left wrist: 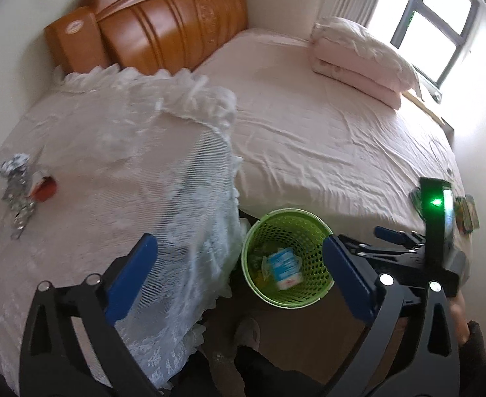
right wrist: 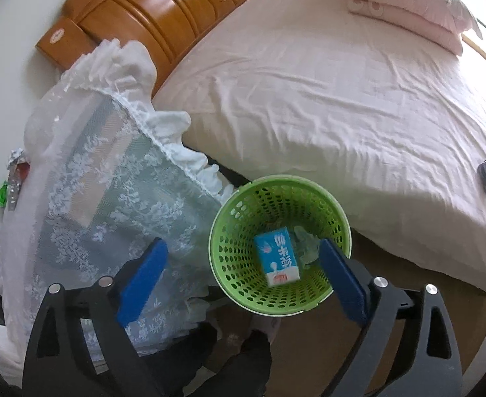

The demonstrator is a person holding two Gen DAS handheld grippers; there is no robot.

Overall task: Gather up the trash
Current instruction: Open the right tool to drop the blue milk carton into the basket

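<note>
Left gripper [left wrist: 239, 281]: I am seeing both blue pads spread wide with nothing between them, hanging over the floor gap by the bin [left wrist: 287, 258]. Right gripper [right wrist: 243, 278]: likewise released, jaws wide apart and gripping nothing, hanging directly above the green bin [right wrist: 281, 244]; its body also shows at the right edge of the left view, green light glowing. I am noting the bin standing upright on the floor, between the bed [right wrist: 325, 99] and the lace-covered stand [right wrist: 104, 192], just beside both. Inside the bin a blue-and-white carton [right wrist: 277, 256] is lying tilted on the bottom, with crumpled pale wrapper [right wrist: 304, 244] just beside it; in the left view the carton [left wrist: 284, 264] is showing blurred. More trash is sitting on the lace cover at the far left: crumpled foil [left wrist: 16, 195] touching a small red piece [left wrist: 44, 188]. Some small flat items [left wrist: 467, 211] are lying on the bed edge near the right gripper; I cannot tell what they are. A folded quilt [left wrist: 358, 56] is resting at the bed's far corner near the window [left wrist: 438, 16]. A slippered foot [left wrist: 248, 334] is showing below the bin.
</note>
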